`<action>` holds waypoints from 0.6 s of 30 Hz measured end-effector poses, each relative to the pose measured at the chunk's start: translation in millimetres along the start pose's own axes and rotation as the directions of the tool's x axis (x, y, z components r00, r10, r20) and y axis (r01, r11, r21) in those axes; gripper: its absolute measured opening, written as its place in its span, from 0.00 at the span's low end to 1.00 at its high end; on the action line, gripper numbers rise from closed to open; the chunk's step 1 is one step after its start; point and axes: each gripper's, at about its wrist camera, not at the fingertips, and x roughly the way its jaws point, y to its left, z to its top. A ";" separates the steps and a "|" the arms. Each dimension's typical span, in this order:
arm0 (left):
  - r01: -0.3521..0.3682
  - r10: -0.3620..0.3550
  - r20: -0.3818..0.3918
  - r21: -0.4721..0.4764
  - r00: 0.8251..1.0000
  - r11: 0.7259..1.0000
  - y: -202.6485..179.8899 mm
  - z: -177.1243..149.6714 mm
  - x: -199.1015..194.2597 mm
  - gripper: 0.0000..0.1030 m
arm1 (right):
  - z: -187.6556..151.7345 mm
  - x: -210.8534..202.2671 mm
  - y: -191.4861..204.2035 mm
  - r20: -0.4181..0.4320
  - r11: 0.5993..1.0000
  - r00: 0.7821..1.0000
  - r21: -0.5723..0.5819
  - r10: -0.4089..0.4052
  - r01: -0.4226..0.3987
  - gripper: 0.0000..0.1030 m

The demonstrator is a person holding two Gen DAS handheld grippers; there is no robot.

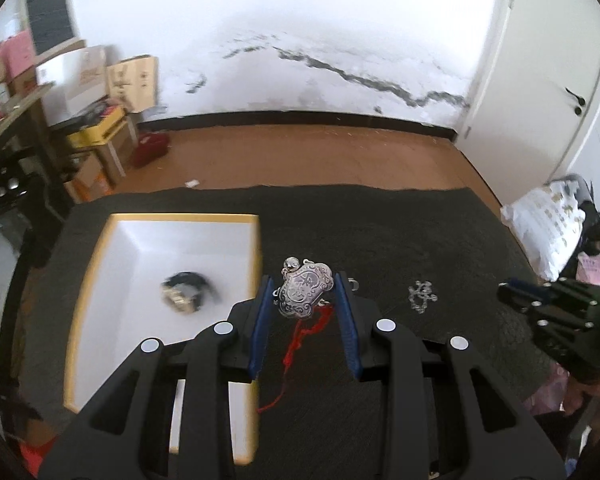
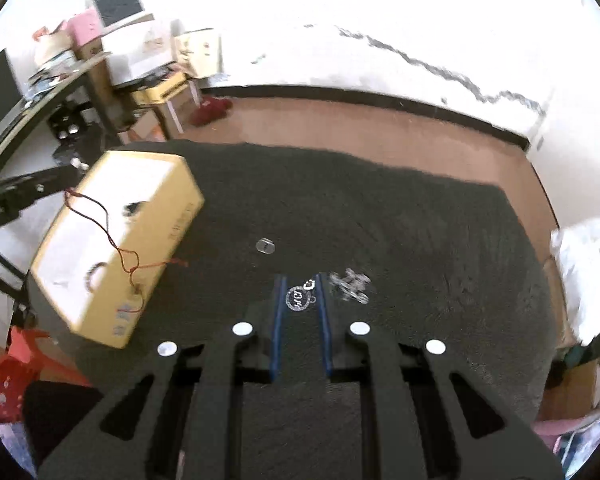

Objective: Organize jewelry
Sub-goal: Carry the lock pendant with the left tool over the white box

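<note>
The yellow box (image 1: pixel 100 264), white inside, sits at the counter's left with a dark bracelet (image 1: pixel 186 292) in it. Beside it the left claw (image 1: pixel 304 292) pinches a silver pendant (image 1: pixel 302 290) by its edges, red cord (image 1: pixel 300 344) dangling; stiff, slick metal, probably light. The right claw (image 2: pixel 300 294) straddles a small ring charm (image 2: pixel 298 300), whether gripped I cannot tell. A chain heap (image 2: pixel 350 286) lies alongside on dark felt (image 2: pixel 380 220). Beyond: brown floor, stained white wall.

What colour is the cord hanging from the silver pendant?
Red. The cord trails below the pendant, clearest in the left wrist view.
</note>
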 end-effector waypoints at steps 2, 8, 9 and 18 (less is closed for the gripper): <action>-0.015 0.015 0.013 -0.013 1.000 1.000 17.2 0.3 -23.0 0.30 | 10.8 -18.4 22.6 0.018 0.999 1.000 -0.033 0.005 -0.005 0.15; -0.079 0.083 0.052 -0.062 0.995 0.995 73.0 4.1 -85.7 0.30 | 40.9 -57.8 97.4 0.057 0.992 0.997 -0.118 0.056 -0.049 0.15; -0.093 0.098 0.059 -0.076 0.993 0.993 84.3 4.4 -95.0 0.30 | 46.4 -62.9 111.7 0.061 0.989 0.996 -0.132 0.069 -0.061 0.15; -0.180 0.189 0.047 -0.158 0.981 0.971 160.9 -12.7 -113.0 0.30 | 78.8 -54.8 220.6 0.029 0.966 0.990 -0.225 0.139 -0.129 0.15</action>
